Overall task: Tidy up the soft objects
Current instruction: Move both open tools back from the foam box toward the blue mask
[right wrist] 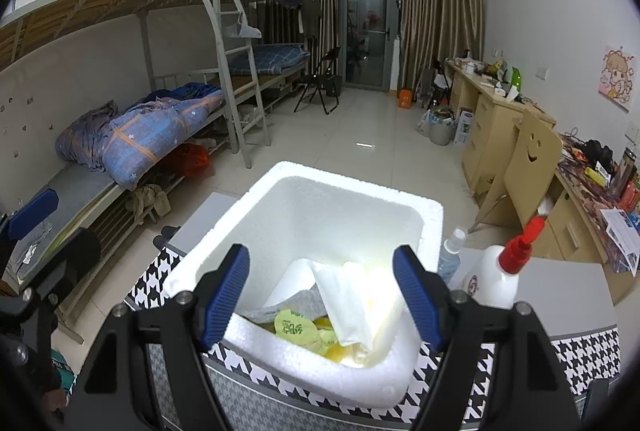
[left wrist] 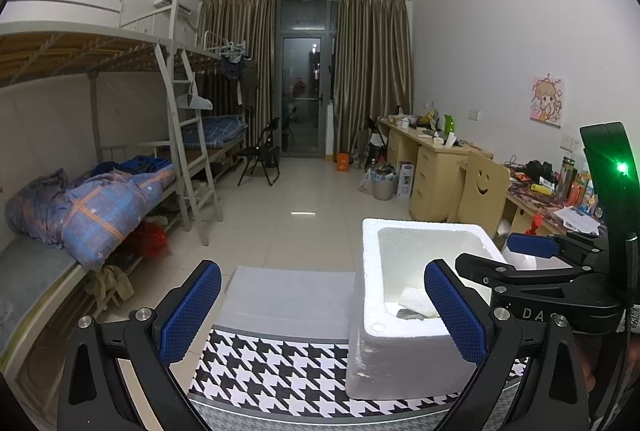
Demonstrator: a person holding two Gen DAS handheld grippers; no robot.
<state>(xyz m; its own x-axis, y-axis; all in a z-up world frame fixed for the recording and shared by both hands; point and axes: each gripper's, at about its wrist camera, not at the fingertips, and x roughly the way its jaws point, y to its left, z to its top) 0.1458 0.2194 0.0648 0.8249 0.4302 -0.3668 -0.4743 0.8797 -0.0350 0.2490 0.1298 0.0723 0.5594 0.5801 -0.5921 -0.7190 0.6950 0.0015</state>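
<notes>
One foam box [right wrist: 344, 367], two bottles [right wrist: 494, 279]

White foam box [right wrist: 304, 215] on black-and-white houndstooth worktop [right wrist: 248, 359]. Inside box: white folded cloth [right wrist: 352, 295], grey cloth [right wrist: 296, 301], yellow-green packet [right wrist: 294, 327]. Right of box: white bottle [right wrist: 494, 279] with red cap. Blue pads [right wrist: 226, 295] on black gripper frames. Left of box: blue plaid quilt [right wrist: 156, 135].

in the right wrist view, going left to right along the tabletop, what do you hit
white foam box with soft items inside → clear bottle with a white cap → white bottle with a red nozzle cap, all on the houndstooth tabletop
</notes>
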